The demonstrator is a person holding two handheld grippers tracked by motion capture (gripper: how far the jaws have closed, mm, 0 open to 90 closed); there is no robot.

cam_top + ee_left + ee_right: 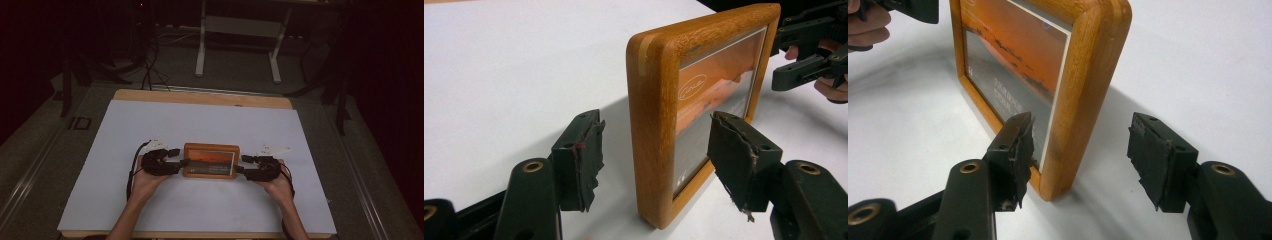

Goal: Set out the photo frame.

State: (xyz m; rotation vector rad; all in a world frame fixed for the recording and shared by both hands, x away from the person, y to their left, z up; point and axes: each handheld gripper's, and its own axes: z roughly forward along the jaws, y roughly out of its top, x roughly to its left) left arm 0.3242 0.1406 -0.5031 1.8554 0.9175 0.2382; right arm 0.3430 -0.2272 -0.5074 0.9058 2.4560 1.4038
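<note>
Forearms enter from the near edge of the white surface (150, 125), each hand carrying a claw. On the left, the left claw (176, 158) stands part open around the left edge of the wooden picture frame (210, 160), its pads (581, 157) clear of the wood on both sides. At centre the frame stands upright on the surface, picture facing the person. On the right, the right claw (244, 164) gapes wide around the right edge, pads (1020, 150) not pressing. Judging by this, the frame is set standing and released; only drawing both claws away seems left.

Glossy wooden picture frame (654, 125)
</note>
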